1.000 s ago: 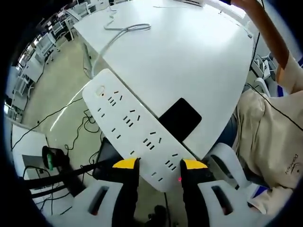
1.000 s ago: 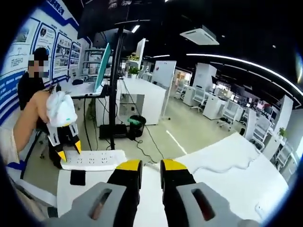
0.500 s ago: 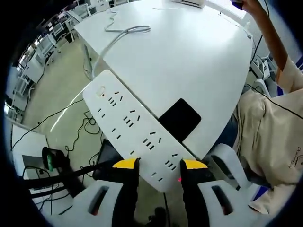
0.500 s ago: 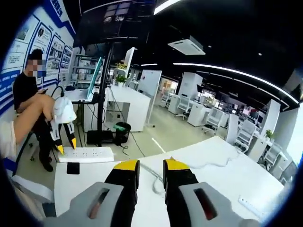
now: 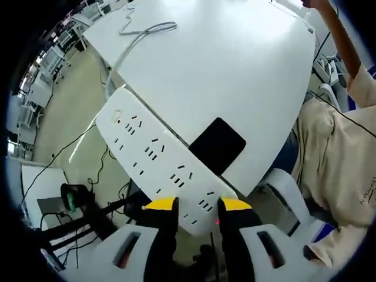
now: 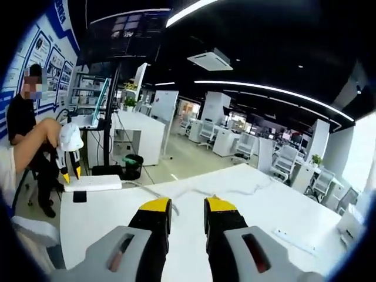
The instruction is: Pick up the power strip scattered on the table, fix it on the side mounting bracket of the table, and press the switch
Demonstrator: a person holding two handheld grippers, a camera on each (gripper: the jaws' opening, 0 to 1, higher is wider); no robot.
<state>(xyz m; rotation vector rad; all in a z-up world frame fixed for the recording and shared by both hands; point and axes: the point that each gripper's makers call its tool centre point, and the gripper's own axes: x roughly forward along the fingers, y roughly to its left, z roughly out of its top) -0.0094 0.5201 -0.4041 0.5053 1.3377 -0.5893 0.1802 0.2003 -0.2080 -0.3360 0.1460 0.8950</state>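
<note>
- along the near edge of the white table [image 5: 235,70], in the left gripper view, the power strip [image 5: 158,158] lies slantwise, partly over the edge and above the floor.
- the left gripper [image 5: 197,204] clamps the strip's near end between its yellow-tipped jaws; that end is hidden behind them.
- a black flat pad [image 5: 217,145] lies on the tabletop at this edge, touching the strip's long side.
- the strip's white cord [image 5: 138,38] runs from its far end along the table's left edge and loops near the far corner; its end is cut off.
- a person's sleeve and beige clothing [image 5: 338,158] crowd the right side, partly out of frame.
- in the right gripper view, the right gripper [image 6: 182,205] hangs above the tabletop [image 6: 282,205], jaws slightly apart with nothing between them.
- at the table's far left corner there, the power strip [image 6: 91,183] is small, with the left gripper [image 6: 71,174] on its end; the black pad [image 6: 80,196] sits beside it.
- a seated person [image 6: 23,117] shows at the left, hard to make out.
</note>
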